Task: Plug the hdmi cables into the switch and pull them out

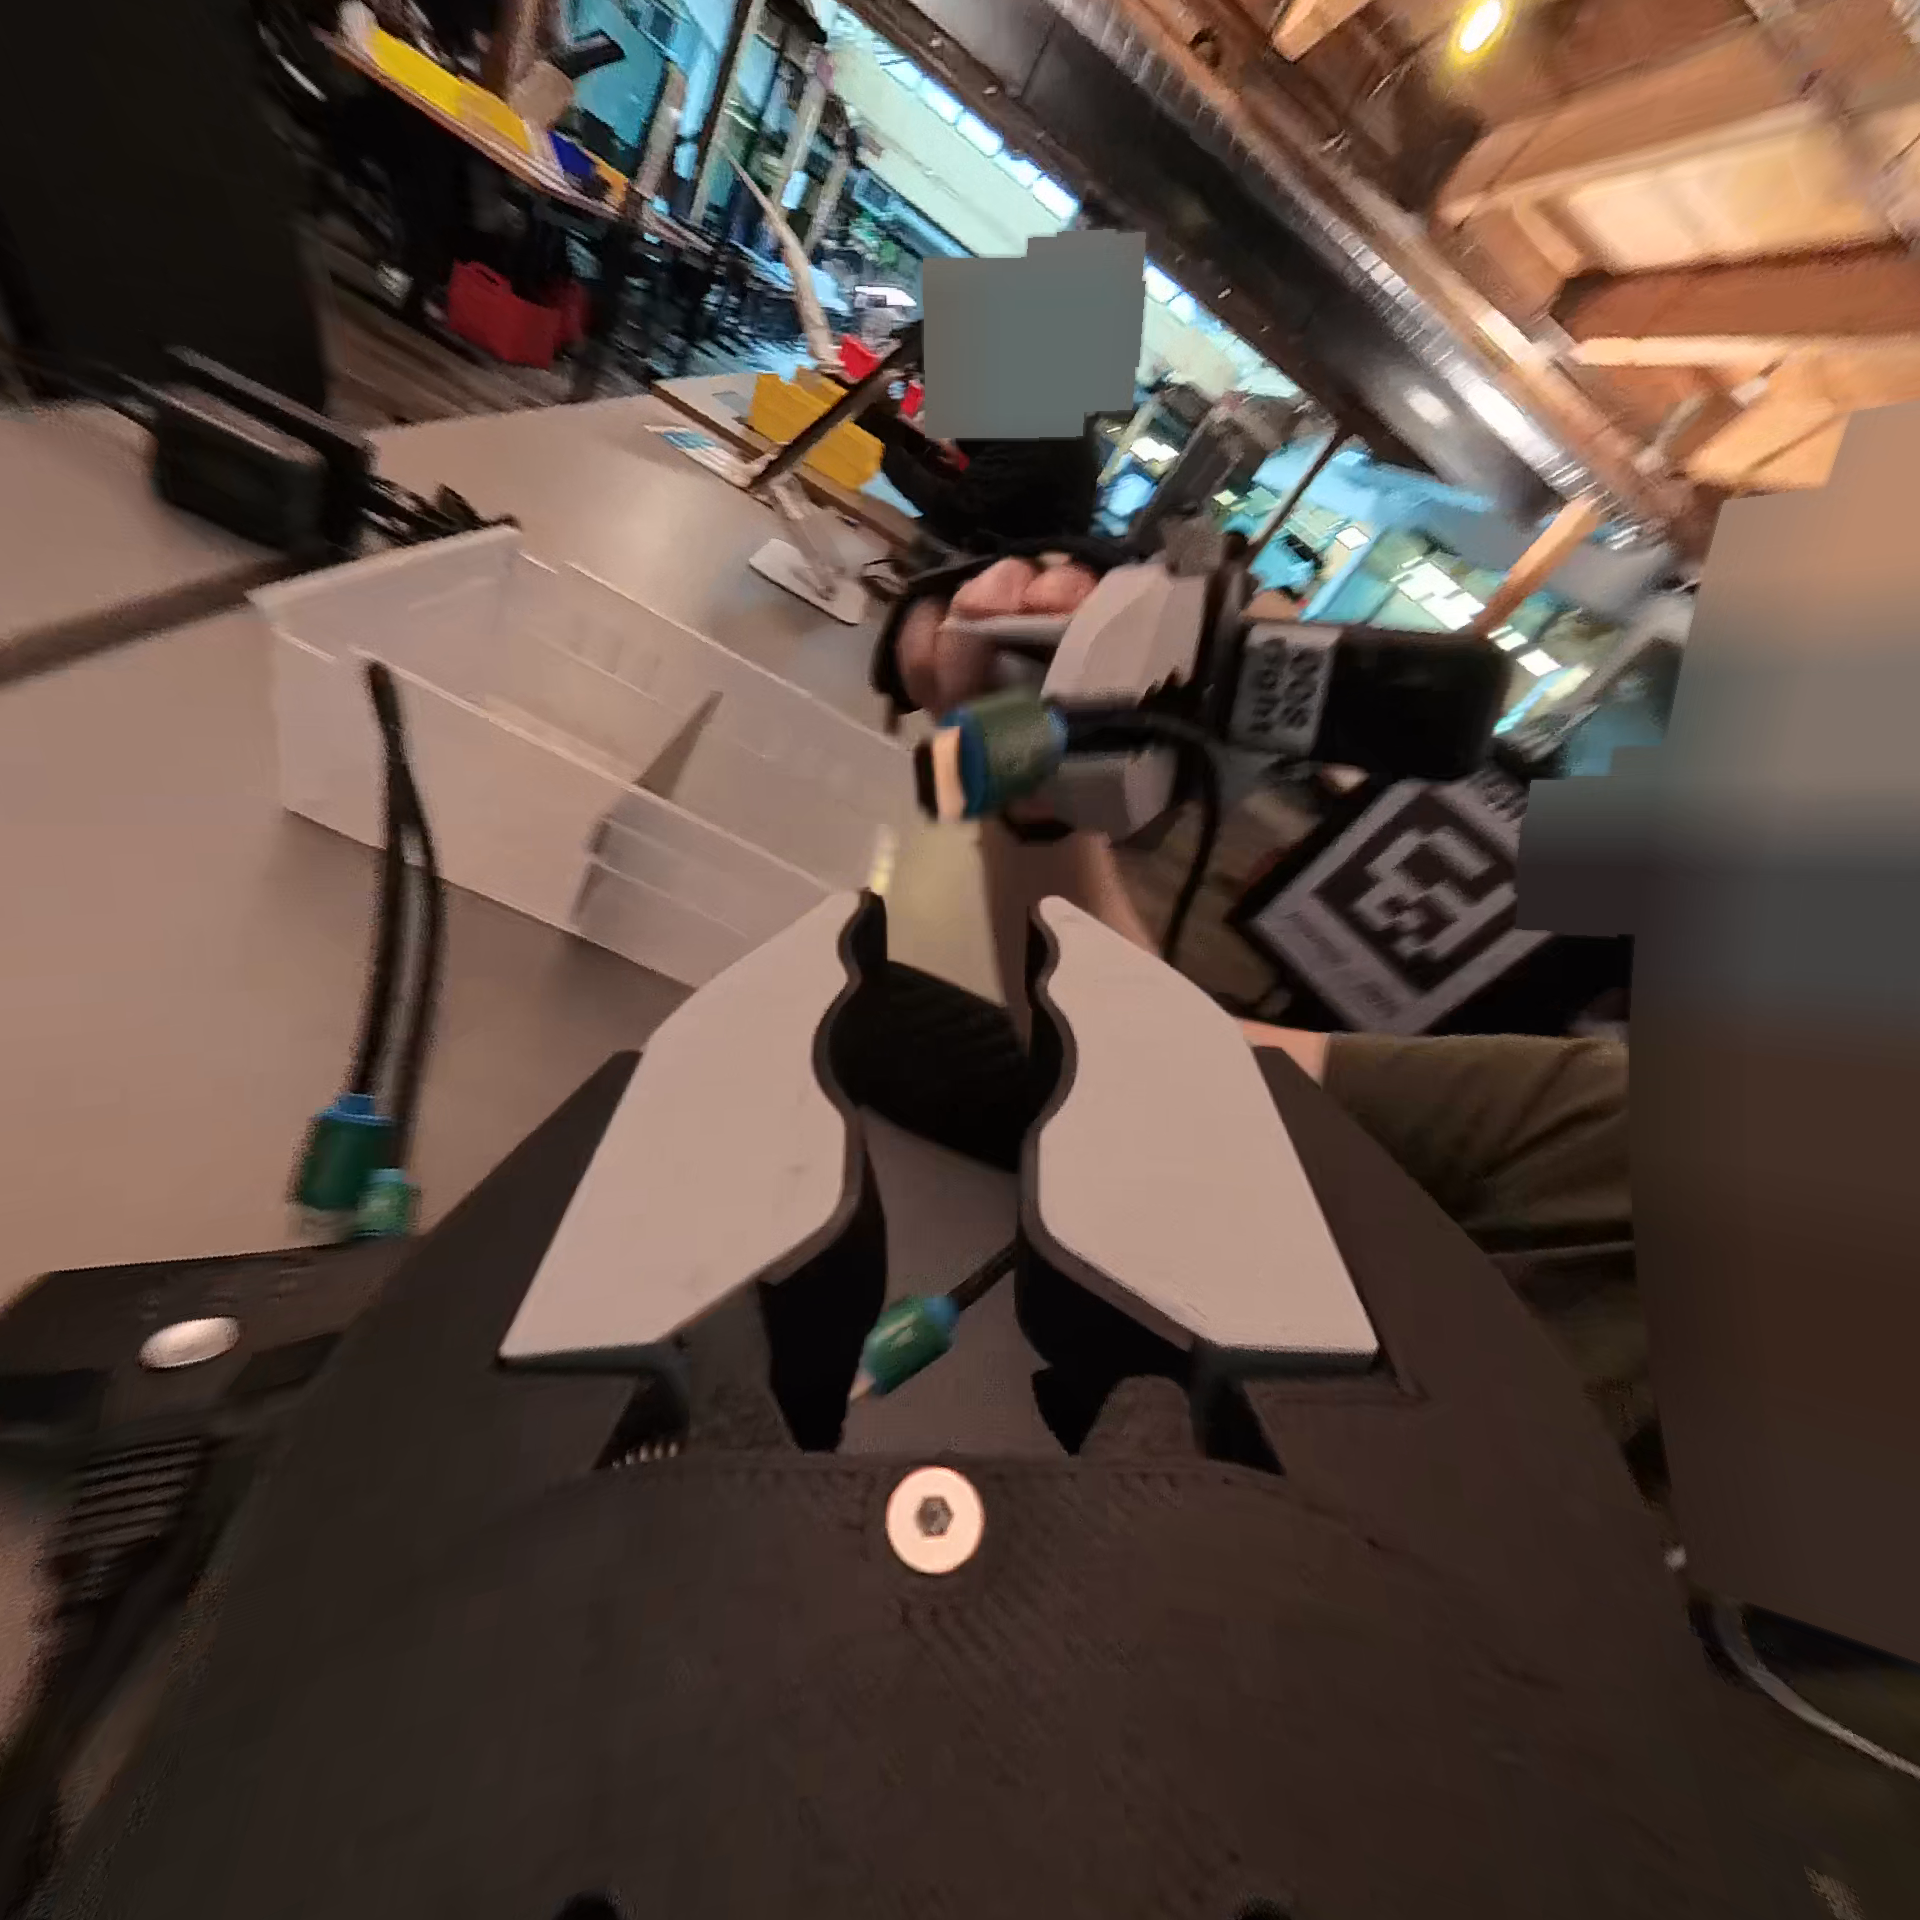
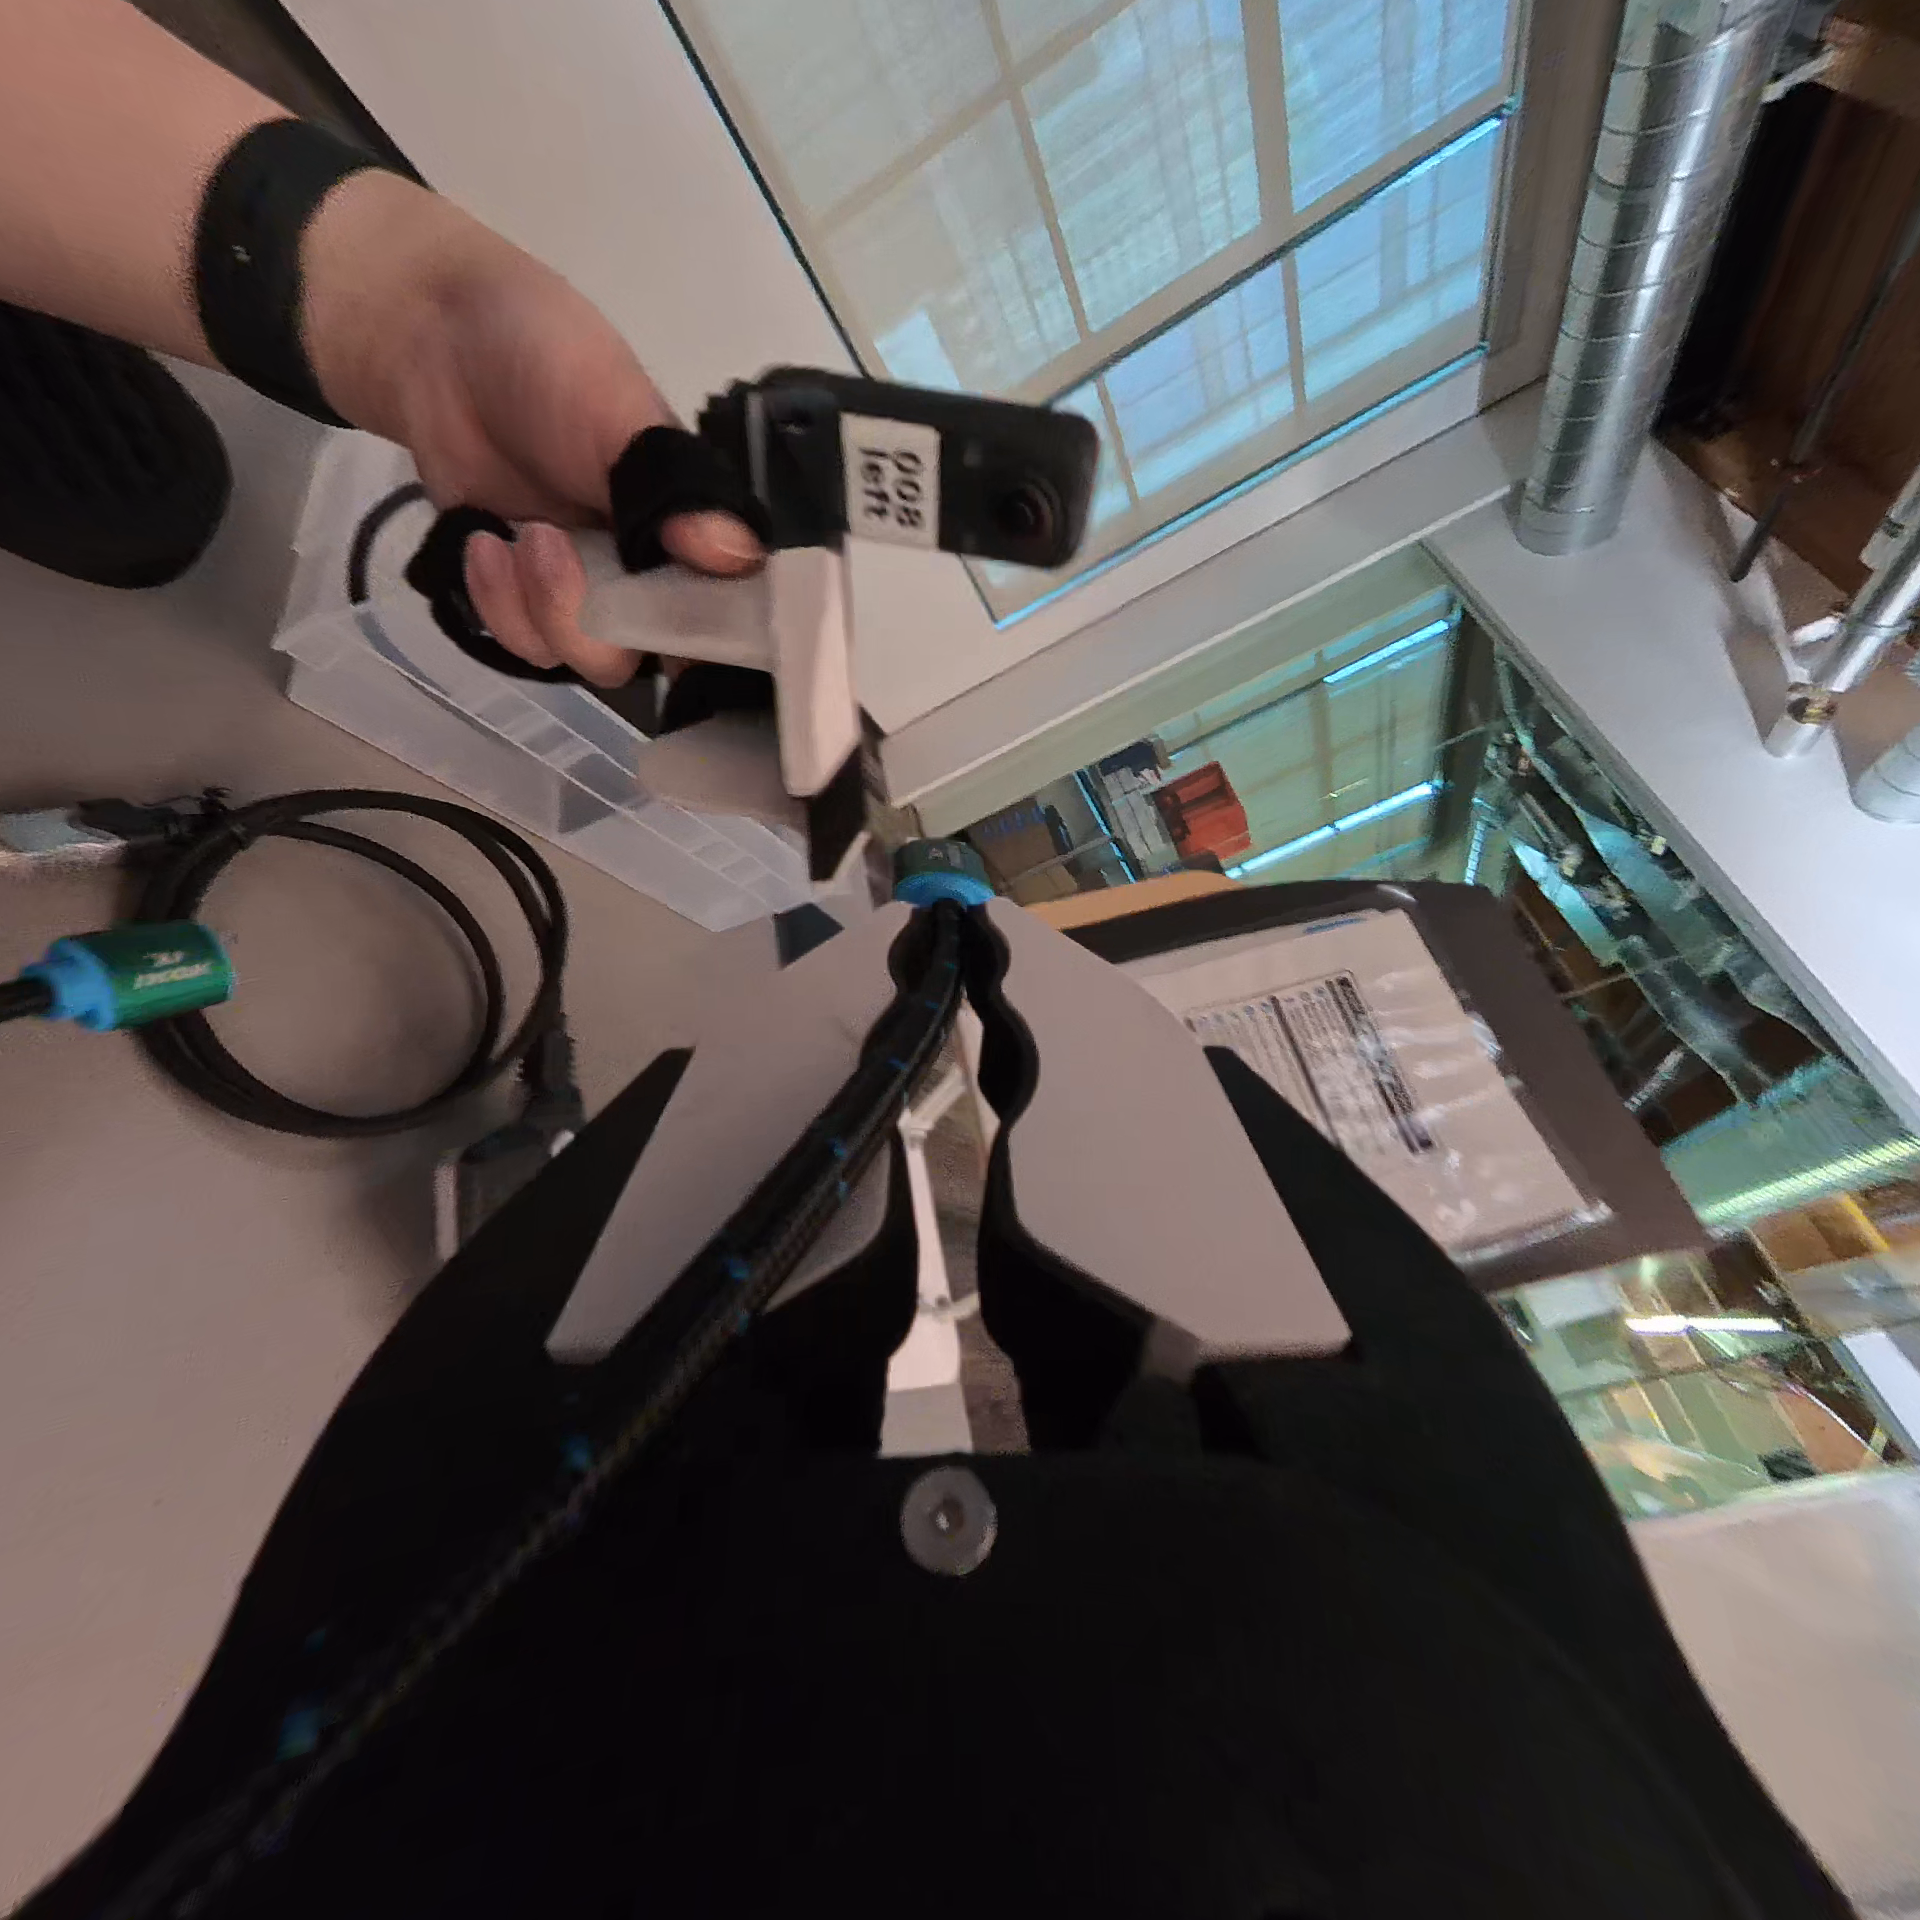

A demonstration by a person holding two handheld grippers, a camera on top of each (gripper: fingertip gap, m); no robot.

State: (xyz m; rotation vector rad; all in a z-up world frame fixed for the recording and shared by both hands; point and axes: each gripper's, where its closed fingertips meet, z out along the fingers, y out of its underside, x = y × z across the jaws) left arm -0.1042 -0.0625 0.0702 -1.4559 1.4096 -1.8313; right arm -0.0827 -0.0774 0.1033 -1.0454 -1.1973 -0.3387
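My right jaws pinch the stiff braided cable (image 2: 914, 1039) just behind its plug (image 2: 938, 871), at 12 o'clock; left jaws gape empty.

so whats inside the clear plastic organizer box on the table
In the clear organizer box, only empty-looking divided compartments and a curved dark cable at its far end show. The person's hand and the left hand-held gripper cover the rest.
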